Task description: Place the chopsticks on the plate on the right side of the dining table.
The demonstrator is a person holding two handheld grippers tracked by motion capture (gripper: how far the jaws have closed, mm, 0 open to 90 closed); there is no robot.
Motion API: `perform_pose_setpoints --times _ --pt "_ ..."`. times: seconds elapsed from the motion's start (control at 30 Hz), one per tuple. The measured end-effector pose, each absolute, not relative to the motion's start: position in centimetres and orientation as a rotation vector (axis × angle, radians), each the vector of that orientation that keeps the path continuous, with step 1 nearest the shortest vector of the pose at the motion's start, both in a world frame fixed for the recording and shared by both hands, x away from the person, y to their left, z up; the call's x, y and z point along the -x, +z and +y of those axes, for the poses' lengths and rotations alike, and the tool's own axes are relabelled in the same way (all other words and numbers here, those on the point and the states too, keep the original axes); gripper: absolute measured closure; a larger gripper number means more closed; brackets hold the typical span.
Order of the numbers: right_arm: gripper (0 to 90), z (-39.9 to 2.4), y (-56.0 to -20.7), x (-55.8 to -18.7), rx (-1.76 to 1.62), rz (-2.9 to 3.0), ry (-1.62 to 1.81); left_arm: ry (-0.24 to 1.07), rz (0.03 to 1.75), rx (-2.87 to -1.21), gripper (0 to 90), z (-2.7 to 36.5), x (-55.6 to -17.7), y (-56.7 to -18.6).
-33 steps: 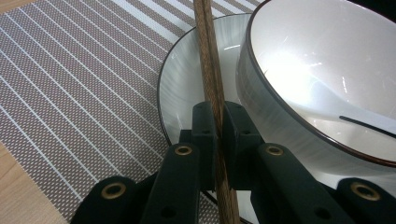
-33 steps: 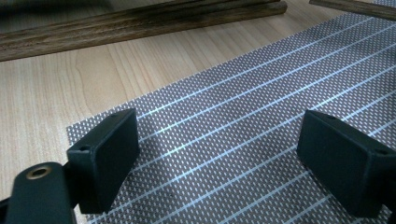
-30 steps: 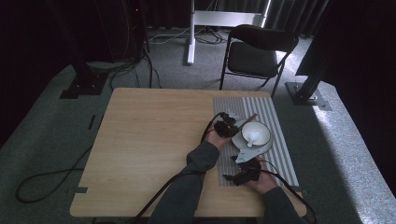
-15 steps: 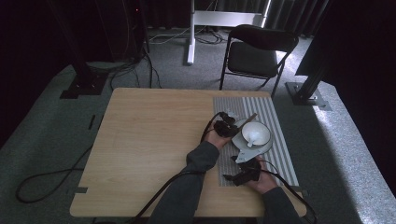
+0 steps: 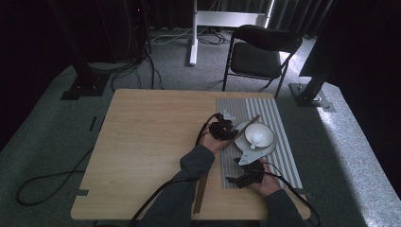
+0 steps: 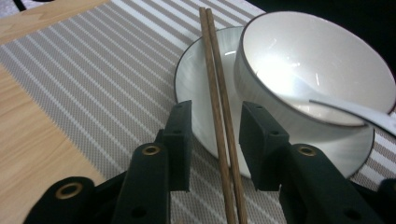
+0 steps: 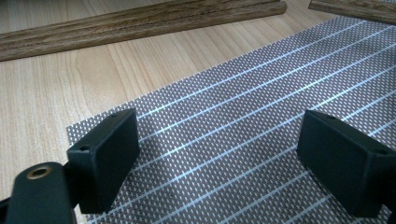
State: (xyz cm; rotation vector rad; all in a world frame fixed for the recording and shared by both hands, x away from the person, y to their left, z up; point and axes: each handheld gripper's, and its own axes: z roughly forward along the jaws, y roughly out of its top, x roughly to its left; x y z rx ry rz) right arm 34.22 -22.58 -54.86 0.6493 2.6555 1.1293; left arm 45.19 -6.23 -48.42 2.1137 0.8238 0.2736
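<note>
Pair of wooden chopsticks [image 6: 218, 100] lies side by side across the near rim of the white saucer plate [image 6: 196, 79], just beside the white bowl [image 6: 317, 60] that sits on that plate; the far ends run out over the striped grey placemat [image 6: 93, 70]. A white spoon [image 6: 345, 109] rests in the bowl.

Left gripper [image 6: 215, 140]: jaws have just been opening; they now stand apart with the chopsticks running between them, pads clear of the wood on both sides.

In the high view the left gripper [image 5: 222, 130] sits at the plate's left edge, on the light wooden table [image 5: 151, 137].

Right gripper [image 7: 229, 163]: jaws spread wide over bare placemat near its corner, nothing between them. Two dark wooden strips [image 7: 140, 25] lie on the table beyond it.
</note>
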Motion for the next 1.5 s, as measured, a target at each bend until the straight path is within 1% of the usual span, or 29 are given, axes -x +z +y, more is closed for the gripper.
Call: perform_pose_setpoints --times 0.13,0.27,0.37,0.6,0.7,1.03,1.2,1.33,1.5 --pt "12.7 -22.6 -54.8 -34.2 -0.654 2.651 1.128 0.255 0.836 -2.097 62.2 -5.3 -44.4 -48.6" --pt "15.1 -22.6 -54.8 -34.2 -0.666 2.646 1.130 0.256 0.826 -2.090 61.4 -4.7 -43.5 -48.7" --pt "25.0 -22.8 -54.6 -34.2 -0.680 2.639 1.137 0.257 0.824 -2.084 60.9 -4.3 -42.8 -48.8" --pt "37.8 -23.2 -53.5 -33.6 -0.672 2.617 1.186 0.326 0.786 -2.119 57.7 -4.2 -41.3 -49.2" --pt "40.8 -23.5 -52.9 -33.2 -0.677 2.597 1.211 0.337 0.777 -2.133 57.7 -4.2 -40.9 -49.6" --pt "47.9 -25.2 -50.4 -32.0 -0.708 2.482 1.284 0.321 0.798 -2.156 55.4 -3.8 -40.3 -51.0" --pt "47.9 -26.3 -49.7 -31.8 -0.734 2.453 1.277 0.338 0.789 -2.174 55.7 -3.8 -40.0 -51.3" --pt "47.6 -27.4 -49.4 -31.6 -0.766 2.422 1.273 0.371 0.777 -2.204 58.2 -4.1 -39.7 -51.7" --pt "47.1 -29.2 -48.8 -31.2 -0.803 2.379 1.268 0.406 0.765 -2.231 64.9 -4.6 -39.5 -52.0"
